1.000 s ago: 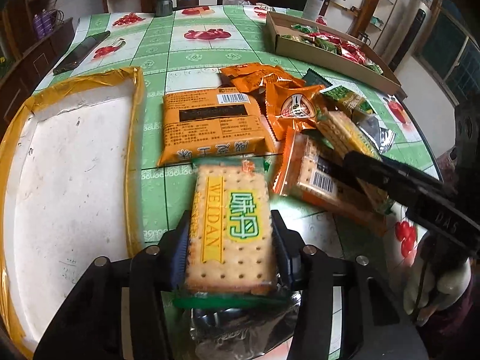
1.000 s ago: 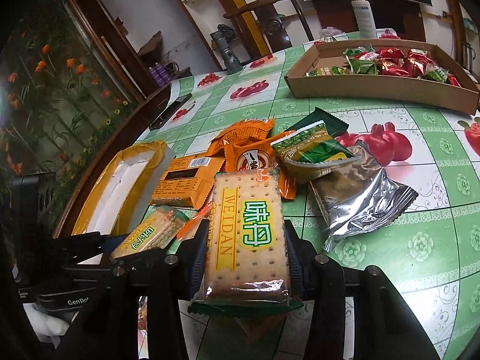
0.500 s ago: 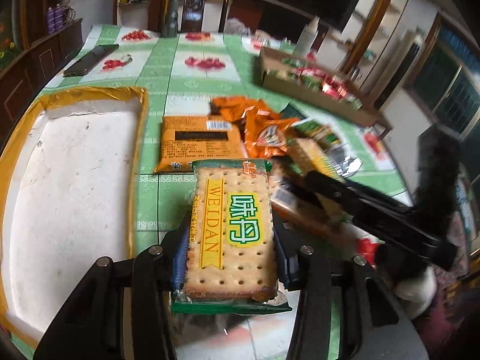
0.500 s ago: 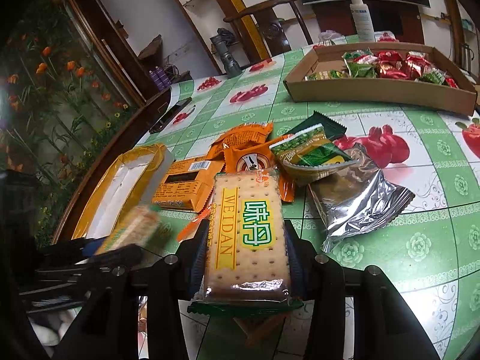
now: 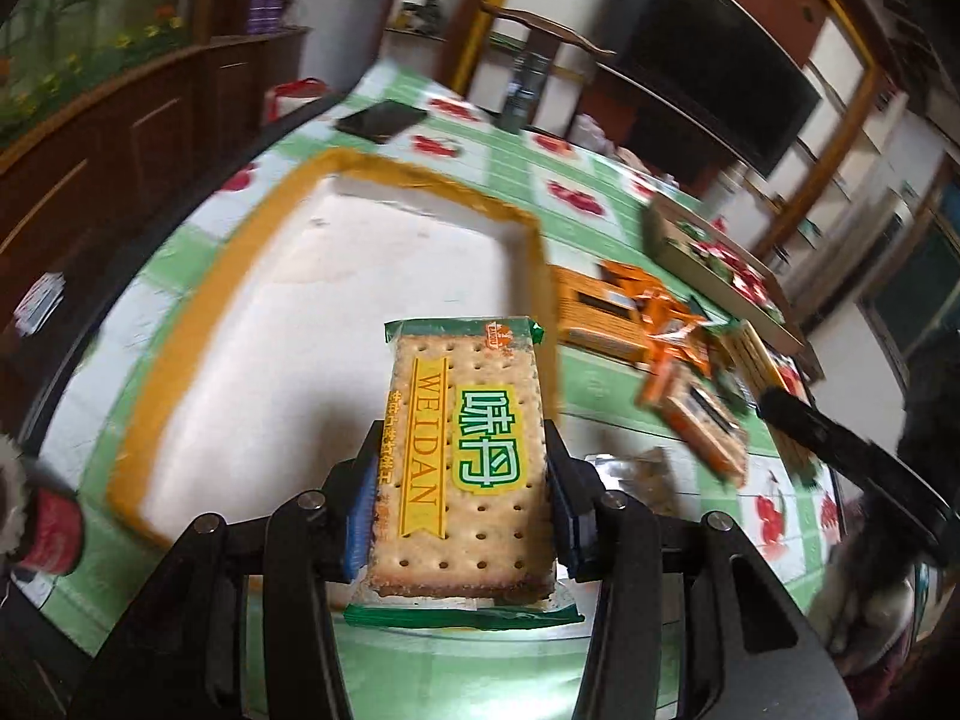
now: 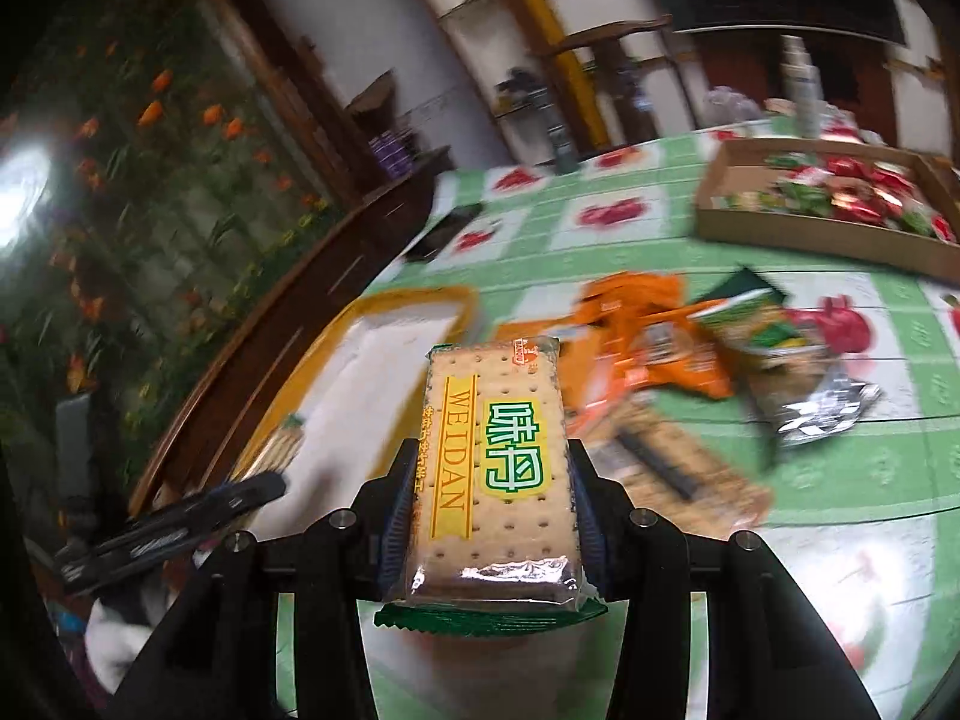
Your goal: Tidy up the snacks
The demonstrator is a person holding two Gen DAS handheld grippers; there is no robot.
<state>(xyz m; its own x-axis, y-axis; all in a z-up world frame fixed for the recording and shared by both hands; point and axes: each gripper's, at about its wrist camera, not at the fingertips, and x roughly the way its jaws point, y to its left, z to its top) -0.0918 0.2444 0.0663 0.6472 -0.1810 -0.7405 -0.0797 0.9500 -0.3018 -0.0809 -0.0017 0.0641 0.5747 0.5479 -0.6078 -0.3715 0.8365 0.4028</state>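
The table (image 5: 522, 198), under a green fruit-print cloth, spreads ahead of both grippers. On it, ahead and left of the left gripper (image 5: 459, 480), lies a white tray with a yellow rim (image 5: 528, 222), bare inside, probably the place meant for the crackers. Further right sits a cardboard box (image 6: 810, 234) already holding small wrapped sweets. A loose heap of orange and green snack packets (image 6: 660, 348) lies ahead and right of the right gripper (image 6: 489, 498). Each gripper is clamped on its own cracker pack (image 5: 465, 450) (image 6: 495, 468), squeezed across the narrow sides so it cannot slip. Each pack's long axis runs straight out along the fingers, its far end pointing toward the tray.
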